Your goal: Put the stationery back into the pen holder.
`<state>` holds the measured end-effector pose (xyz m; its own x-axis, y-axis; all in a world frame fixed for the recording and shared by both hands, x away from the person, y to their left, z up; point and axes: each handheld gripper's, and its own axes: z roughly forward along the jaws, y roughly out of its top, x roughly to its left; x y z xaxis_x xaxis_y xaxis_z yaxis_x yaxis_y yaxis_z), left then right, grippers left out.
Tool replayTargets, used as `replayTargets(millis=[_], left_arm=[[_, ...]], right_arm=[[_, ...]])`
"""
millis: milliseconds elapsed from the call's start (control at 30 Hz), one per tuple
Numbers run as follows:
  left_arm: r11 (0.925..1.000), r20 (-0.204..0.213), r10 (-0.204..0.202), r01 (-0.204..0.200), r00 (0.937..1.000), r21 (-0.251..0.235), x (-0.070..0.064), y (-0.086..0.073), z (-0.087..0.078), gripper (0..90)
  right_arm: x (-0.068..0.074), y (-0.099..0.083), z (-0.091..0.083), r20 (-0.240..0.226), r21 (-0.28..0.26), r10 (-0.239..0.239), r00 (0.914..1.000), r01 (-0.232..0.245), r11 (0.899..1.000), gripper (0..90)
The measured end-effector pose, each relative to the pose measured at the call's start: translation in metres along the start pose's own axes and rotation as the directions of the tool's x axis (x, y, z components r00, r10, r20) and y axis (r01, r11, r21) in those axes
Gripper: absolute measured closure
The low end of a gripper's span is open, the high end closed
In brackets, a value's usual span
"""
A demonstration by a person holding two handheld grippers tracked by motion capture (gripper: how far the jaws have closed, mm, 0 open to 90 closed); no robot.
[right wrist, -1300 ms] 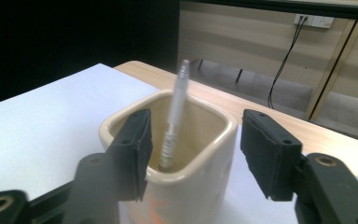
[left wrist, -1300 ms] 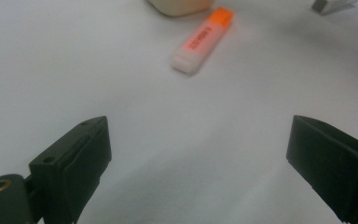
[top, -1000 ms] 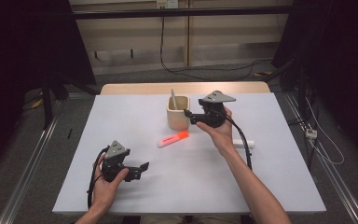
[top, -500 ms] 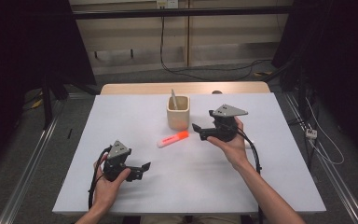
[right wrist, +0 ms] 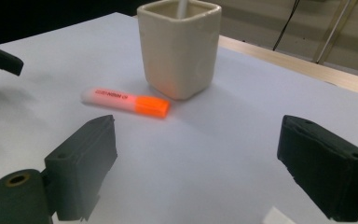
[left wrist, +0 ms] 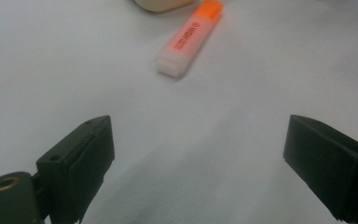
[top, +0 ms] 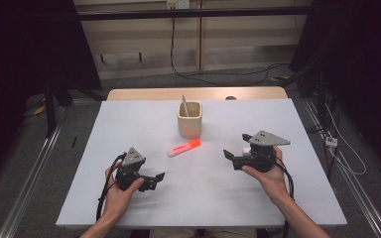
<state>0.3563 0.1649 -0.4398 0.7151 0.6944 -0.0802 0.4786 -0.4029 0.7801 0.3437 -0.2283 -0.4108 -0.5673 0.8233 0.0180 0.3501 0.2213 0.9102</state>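
The right gripper (top: 232, 157) sits low over the table (top: 129, 124) with its jaws spread wide and nothing between them; in the right gripper view the two black jaws frame bare white surface, and the orange highlighter (right wrist: 127, 101) lies ahead and to the left of them, just in front of the cream cup (right wrist: 181, 46). The left gripper (top: 155, 179) rests near the table's front edge, likewise released and empty, its jaws wide apart with the highlighter (left wrist: 190, 38) well ahead of them. From above, the highlighter (top: 183, 148) lies flat between the two grippers, near the cup (top: 189, 120), which holds a thin white stick (top: 184, 105). This looks like the approach step before a pick: neither tool has reached the pen. The next move probably calls for one gripper to travel to the highlighter, turn so its jaws straddle the narrow barrel crosswise, then lower and close.
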Motion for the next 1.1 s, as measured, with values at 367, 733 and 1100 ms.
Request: replayTargets(millis=[367,733,1100], left_arm=[[0.9997,0.032,0.024,-0.024,0.9992,-0.005,-0.002,0.016,0.005,9.0],[0.9988,0.052,0.021,-0.023,0.9985,0.043,0.003,0.044,0.028,14.3],[0.9949,0.05,0.028,-0.033,0.9984,0.096,0.008,0.069,0.049,13.0]], right_arm=[[-0.007,-0.023,-0.033,0.025,0.044,0.031,0.9992,-0.032,0.998,11.7],[-0.006,-0.048,-0.054,0.042,0.063,0.056,0.9975,-0.059,0.996,11.8],[-0.007,-0.054,-0.056,0.05,0.063,0.063,0.9968,-0.066,0.996,12.2]])
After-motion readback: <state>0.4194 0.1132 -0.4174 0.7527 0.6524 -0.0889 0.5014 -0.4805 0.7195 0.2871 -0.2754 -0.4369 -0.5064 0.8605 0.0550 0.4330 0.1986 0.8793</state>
